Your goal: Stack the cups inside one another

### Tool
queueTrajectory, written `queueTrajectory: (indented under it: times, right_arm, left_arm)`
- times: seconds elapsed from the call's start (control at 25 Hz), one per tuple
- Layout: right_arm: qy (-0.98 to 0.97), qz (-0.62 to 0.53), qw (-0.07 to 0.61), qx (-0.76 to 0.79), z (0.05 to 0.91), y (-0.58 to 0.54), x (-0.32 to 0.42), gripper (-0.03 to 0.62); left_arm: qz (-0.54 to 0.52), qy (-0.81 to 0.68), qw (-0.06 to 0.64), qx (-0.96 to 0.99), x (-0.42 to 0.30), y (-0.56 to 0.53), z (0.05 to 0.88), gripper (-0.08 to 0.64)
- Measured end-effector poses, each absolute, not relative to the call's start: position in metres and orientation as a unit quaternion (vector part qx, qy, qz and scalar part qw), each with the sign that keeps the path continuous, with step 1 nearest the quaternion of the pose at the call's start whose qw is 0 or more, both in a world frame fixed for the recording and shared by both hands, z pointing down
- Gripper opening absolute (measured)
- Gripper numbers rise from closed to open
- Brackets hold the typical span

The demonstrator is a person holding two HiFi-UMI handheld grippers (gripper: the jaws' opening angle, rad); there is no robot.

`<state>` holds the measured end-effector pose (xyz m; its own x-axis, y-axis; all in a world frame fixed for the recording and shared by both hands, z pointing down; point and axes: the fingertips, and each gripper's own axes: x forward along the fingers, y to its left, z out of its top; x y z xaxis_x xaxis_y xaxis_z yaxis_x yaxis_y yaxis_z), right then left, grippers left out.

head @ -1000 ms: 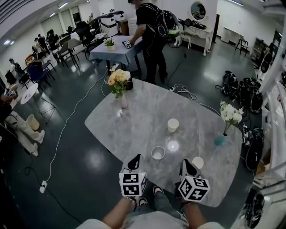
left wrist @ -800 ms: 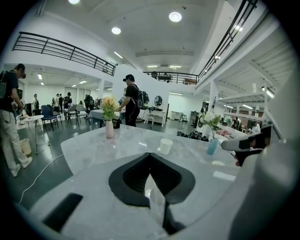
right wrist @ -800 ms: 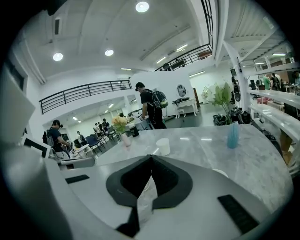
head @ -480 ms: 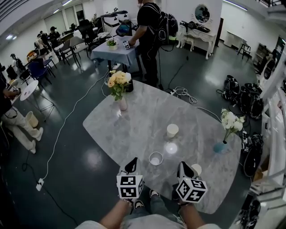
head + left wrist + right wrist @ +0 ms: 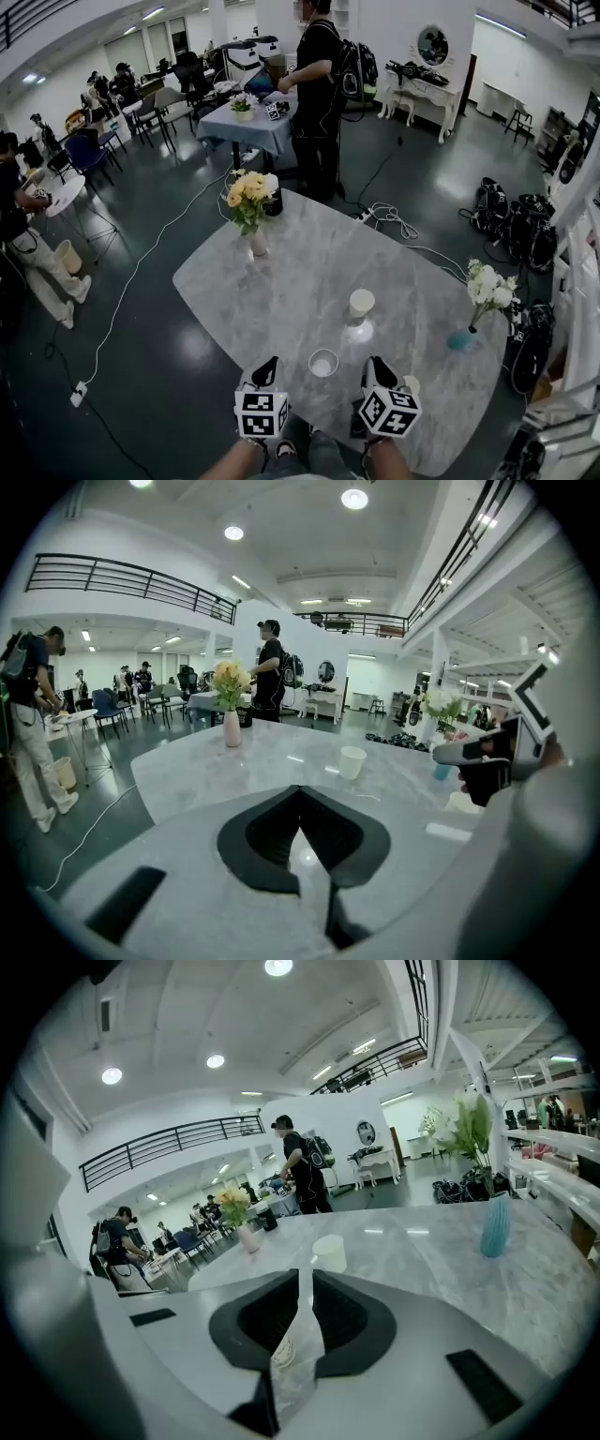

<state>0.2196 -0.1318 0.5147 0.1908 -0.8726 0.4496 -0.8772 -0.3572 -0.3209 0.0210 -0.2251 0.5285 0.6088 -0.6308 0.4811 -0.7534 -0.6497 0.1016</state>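
Three white paper cups stand apart on the grey marble table (image 5: pixel 281 281). One upright cup (image 5: pixel 361 305) (image 5: pixel 352 761) (image 5: pixel 329 1252) is near the middle. An open-mouthed cup (image 5: pixel 323 363) sits nearer me, between the two grippers. The third cup (image 5: pixel 411 383) (image 5: pixel 463 802) is half hidden just right of my right gripper (image 5: pixel 373 362) (image 5: pixel 305 1274). That gripper is shut and holds no cup. My left gripper (image 5: pixel 267 362) (image 5: pixel 300 789) hovers left of the near cup, its jaw tips touching and nothing between them.
A pink vase of yellow flowers (image 5: pixel 251 202) stands at the table's far left. A blue vase with white flowers (image 5: pixel 461 339) is at its right edge. A person (image 5: pixel 319 94) stands beyond the table, with cables on the floor and bags at right.
Both grippers have sunk lower in the head view and drawn slightly back toward the table's near edge. Their jaws look the same, and the cups have not moved on the table.
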Motion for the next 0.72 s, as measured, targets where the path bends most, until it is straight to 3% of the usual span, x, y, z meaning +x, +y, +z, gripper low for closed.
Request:
queueTrajectory:
  times: [0.72]
  right_arm:
    - [-0.558,0.308,0.02,0.77,0.56,-0.189,0.251,0.101]
  left_arm:
    - [0.249,-0.377,0.177,0.875,0.021,-0.228,0.576,-0.003]
